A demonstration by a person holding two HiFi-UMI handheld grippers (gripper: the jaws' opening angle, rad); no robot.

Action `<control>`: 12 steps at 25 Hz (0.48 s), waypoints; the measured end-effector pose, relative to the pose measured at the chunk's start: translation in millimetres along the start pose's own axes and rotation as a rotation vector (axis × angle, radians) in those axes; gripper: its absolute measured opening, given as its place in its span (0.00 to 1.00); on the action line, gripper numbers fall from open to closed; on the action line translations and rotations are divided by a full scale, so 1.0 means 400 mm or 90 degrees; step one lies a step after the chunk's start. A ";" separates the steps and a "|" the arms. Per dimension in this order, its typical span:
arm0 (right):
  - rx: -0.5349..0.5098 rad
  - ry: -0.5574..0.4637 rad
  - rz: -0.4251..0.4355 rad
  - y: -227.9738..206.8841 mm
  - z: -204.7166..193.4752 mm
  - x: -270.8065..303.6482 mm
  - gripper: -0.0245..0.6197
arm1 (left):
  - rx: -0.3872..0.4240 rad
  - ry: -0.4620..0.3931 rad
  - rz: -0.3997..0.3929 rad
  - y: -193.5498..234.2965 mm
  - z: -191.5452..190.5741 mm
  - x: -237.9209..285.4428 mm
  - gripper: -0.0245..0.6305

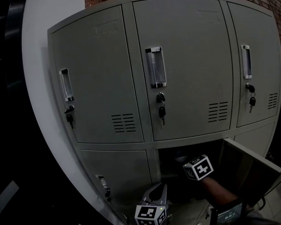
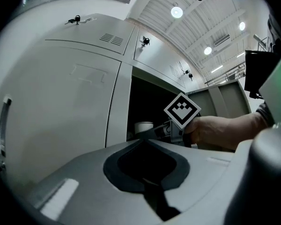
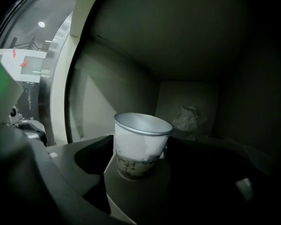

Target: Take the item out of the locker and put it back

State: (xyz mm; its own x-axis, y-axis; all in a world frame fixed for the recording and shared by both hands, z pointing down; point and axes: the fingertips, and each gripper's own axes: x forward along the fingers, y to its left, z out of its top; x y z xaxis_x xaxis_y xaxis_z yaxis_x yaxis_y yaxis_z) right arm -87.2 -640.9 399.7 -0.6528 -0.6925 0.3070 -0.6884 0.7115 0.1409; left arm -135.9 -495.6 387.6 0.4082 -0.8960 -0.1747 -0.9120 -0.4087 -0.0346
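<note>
A white paper cup (image 3: 139,149) with dark print near its base stands upright on the floor of the open lower locker (image 1: 178,182). My right gripper (image 3: 143,142) reaches into that locker with a jaw on each side of the cup; a gap shows on the left side, so it is open. From outside I see its marker cube (image 1: 199,167) and the hand behind it. The cup (image 2: 144,126) also shows in the left gripper view, just inside the opening. My left gripper (image 1: 158,191) waits below the locker front, jaws together and holding nothing.
The locker's door (image 1: 253,170) hangs open to the right. A crumpled scrap (image 3: 187,118) lies at the back of the compartment. The upper doors are closed, with keys (image 1: 161,111) in their locks. A closed lower door (image 1: 117,177) is on the left.
</note>
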 end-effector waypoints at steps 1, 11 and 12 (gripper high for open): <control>0.000 -0.003 -0.002 -0.001 0.001 -0.002 0.58 | 0.001 0.000 0.001 -0.001 0.001 -0.001 0.04; 0.007 -0.056 -0.005 0.026 0.016 -0.067 0.58 | 0.006 -0.004 0.004 0.002 0.011 -0.012 0.04; 0.009 -0.062 -0.008 0.030 0.016 -0.082 0.57 | 0.006 -0.005 0.003 0.000 0.013 -0.013 0.04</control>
State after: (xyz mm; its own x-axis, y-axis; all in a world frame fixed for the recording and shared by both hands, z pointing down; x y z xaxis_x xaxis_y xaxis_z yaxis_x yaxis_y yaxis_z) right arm -76.1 -610.5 385.2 -0.6714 -0.7100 0.2125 -0.7005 0.7016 0.1310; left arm -138.4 -490.1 383.5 0.4043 -0.8963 -0.1824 -0.9139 -0.4036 -0.0424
